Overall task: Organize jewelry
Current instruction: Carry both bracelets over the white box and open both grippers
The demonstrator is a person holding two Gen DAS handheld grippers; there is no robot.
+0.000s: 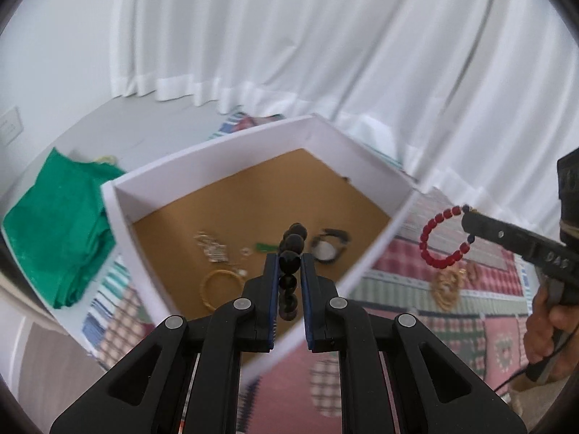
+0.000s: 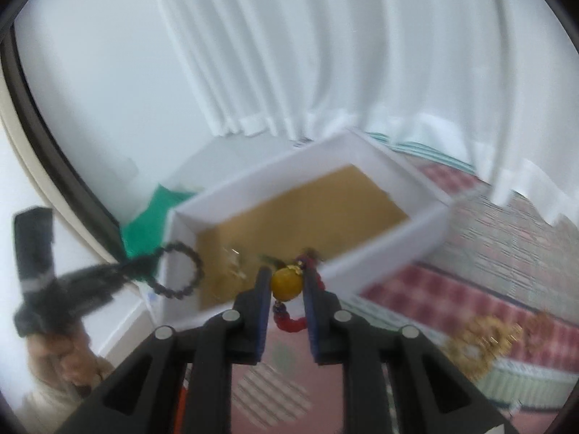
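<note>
Jewelry mid-sort, part boxed, part still out. From the left wrist view: left gripper [image 1: 289,264] with jaws pinching a black bead bracelet [image 1: 294,242], held above the near edge of the white box [image 1: 224,155]; beads running up past the fingertips and back between the pads. Just ahead of the jaws, on the box's brown floor: a silver chain piece [image 1: 211,246], a gold bangle [image 1: 221,285], a small green piece [image 1: 265,247], a dark watch-like band [image 1: 330,245]. Off to the right of the jaws, well outside the box: right gripper [image 1: 470,222] carrying a red bead bracelet [image 1: 443,237] in the air, with a gold chain cluster [image 1: 448,285] lying below it on the patterned cloth [image 1: 416,275]. Far left of the jaws, a folded green cloth [image 1: 61,228]. From the right wrist view, blurred: right gripper [image 2: 287,282] with jaws pressed onto a yellow bead [image 2: 287,283] of the red bead bracelet [image 2: 291,322], the red strand looping below the pads, just short of the box's near wall [image 2: 362,264]. Left of the jaws, left gripper [image 2: 144,264] with the black bracelet's ring [image 2: 177,269] dangling over the box corner. Right of the jaws, gold pieces [image 2: 481,340] still on the cloth. Judged roughly half done: several items in, two in transit, gold pieces left to fetch.
</note>
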